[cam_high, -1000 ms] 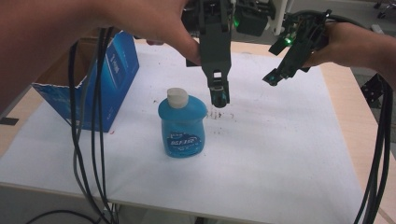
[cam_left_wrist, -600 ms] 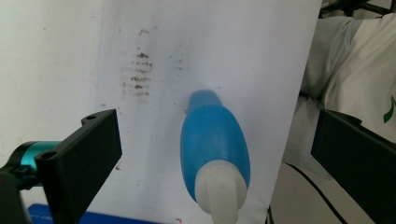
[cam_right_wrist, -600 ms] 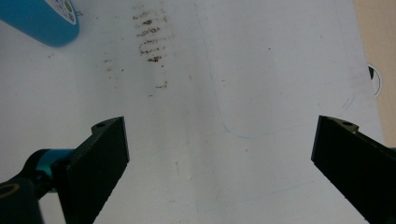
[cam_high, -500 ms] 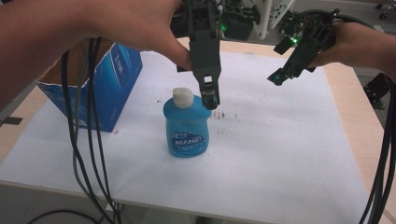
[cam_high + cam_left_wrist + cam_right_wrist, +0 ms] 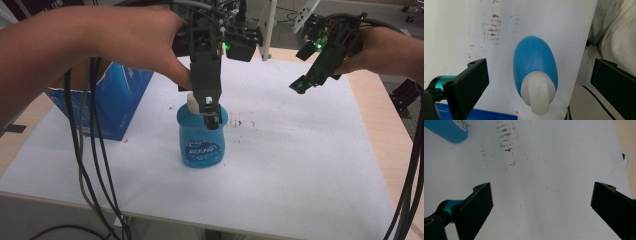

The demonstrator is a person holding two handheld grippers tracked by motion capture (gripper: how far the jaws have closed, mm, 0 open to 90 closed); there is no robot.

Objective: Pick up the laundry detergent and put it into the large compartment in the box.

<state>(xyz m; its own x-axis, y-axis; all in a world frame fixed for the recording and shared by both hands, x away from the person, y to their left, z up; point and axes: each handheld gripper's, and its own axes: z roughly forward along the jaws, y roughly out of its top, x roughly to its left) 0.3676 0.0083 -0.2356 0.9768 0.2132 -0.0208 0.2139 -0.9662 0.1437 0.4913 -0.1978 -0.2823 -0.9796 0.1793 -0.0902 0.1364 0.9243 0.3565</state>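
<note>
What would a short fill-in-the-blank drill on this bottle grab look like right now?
1. The left gripper hangs over a bottle whose body is ____ in colour.
2. The bottle's cap is ____ in colour.
3. The jaws of the right gripper stand ____ over the white sheet.
4. The bottle stands ____ on the table, next to a blue box.

Missing words: blue; white; open; upright

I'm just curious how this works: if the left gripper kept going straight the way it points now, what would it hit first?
Probably the blue bottle, starting with its white cap. The left gripper points down at it with jaws open on either side, though how far above it hangs is unclear.
</note>
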